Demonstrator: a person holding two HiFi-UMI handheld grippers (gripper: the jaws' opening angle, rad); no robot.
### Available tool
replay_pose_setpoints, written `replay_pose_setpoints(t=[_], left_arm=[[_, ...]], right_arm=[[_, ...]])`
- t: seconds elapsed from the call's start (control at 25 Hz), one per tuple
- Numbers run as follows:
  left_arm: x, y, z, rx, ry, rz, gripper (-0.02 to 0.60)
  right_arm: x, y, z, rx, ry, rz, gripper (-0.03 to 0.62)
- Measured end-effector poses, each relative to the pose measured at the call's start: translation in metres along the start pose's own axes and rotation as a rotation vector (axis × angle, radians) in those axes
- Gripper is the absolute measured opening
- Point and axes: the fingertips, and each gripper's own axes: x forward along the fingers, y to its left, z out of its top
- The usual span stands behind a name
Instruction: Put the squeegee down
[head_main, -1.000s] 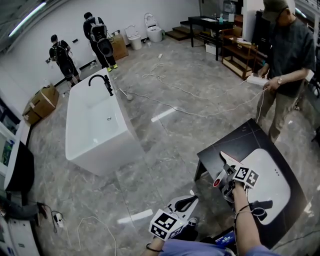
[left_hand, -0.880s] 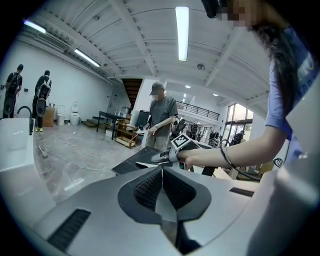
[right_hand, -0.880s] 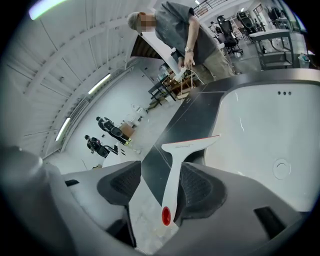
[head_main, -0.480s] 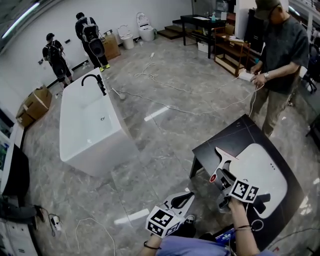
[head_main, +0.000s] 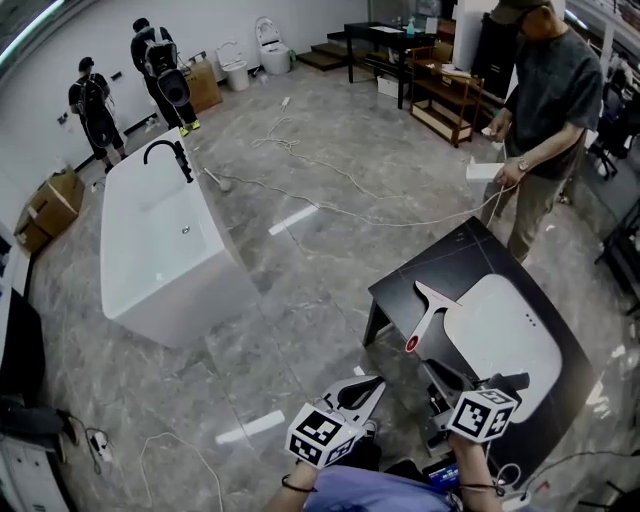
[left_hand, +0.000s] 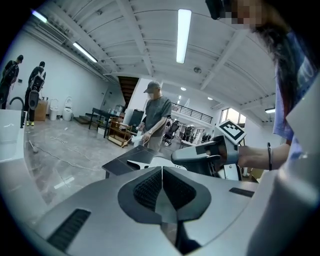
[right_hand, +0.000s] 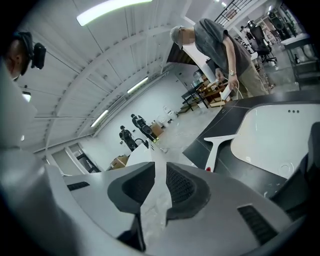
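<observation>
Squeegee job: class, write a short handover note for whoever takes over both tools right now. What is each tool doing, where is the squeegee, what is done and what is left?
Left tool: jaws shut, empty.
Right tool: jaws closing with nothing between them, clear of the squeegee.
Squeegee: lies flat on the black table, just left of the white basin, in neither tool.
Done: the squeegee is put down.
Left: nothing for this job, as far as the views show; just keep both tools off it.
</observation>
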Motion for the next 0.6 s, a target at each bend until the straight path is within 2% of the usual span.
replay_pose_setpoints(t=[0.32,0.6], left_arm=[[0.005,-0.026,-0.002,0.002,-0.003,-0.007,0.017],[0.000,-0.064,-0.005,0.008,-0.004,0.035,0.017]], right_arm=[[-0.040,0.013,-0.014,-0.050,0.023,0.011,0.066],[-0.081,0.016,-0.031,-0.055,0.030,0.054,0.058]])
